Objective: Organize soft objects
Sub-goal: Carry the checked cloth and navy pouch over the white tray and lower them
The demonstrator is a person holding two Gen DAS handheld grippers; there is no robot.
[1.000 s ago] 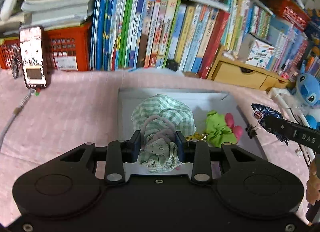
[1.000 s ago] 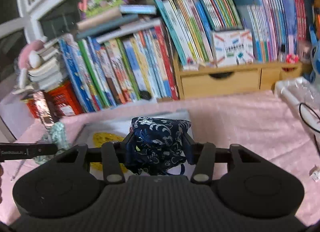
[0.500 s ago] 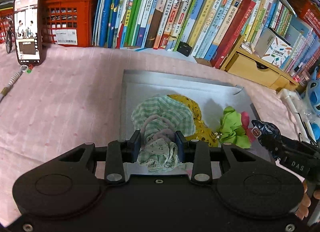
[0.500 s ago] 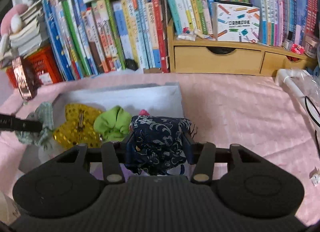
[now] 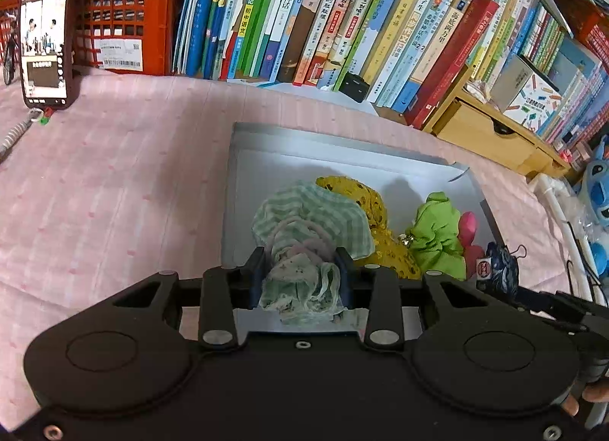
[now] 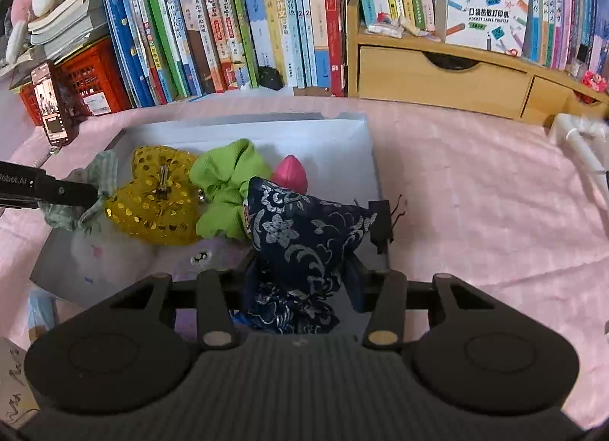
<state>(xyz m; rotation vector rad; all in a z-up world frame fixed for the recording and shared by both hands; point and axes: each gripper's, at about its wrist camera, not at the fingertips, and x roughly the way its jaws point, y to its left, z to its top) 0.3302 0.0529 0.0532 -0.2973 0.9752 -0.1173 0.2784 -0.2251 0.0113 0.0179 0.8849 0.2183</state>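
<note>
Both grippers have come down toward the grey tray [image 5: 243, 174] over the last second; the tray's contents now fill more of each view, and the yellow sequined piece [image 6: 156, 205], hidden a second ago in the left view, shows clearly.

Left gripper [image 5: 300, 273]: jaws closed on a bunched green checked cloth [image 5: 312, 220], held over the tray's near left part, the fabric spilling forward past the fingertips. Right gripper [image 6: 300, 281]: jaws clamped on a navy floral pouch [image 6: 304, 228], low over the tray's near right corner; whether the pouch touches the tray floor cannot be told.

Right view only: a pale fluffy item [image 6: 110, 250] on the tray's near left floor, and a metal clip on the yellow piece. Left view only: a small tag on the navy pouch [image 5: 498, 266] and a binder clip beside it.

Between the two grippers in the tray lie the yellow piece, a lime green scrunchie [image 6: 232, 190] touching it, and a pink item [image 6: 291, 174] just behind.

Tray sits on the pink-covered bench [image 5: 114, 182], books [image 5: 304, 15] and a phone [image 5: 45, 37] behind.
</note>
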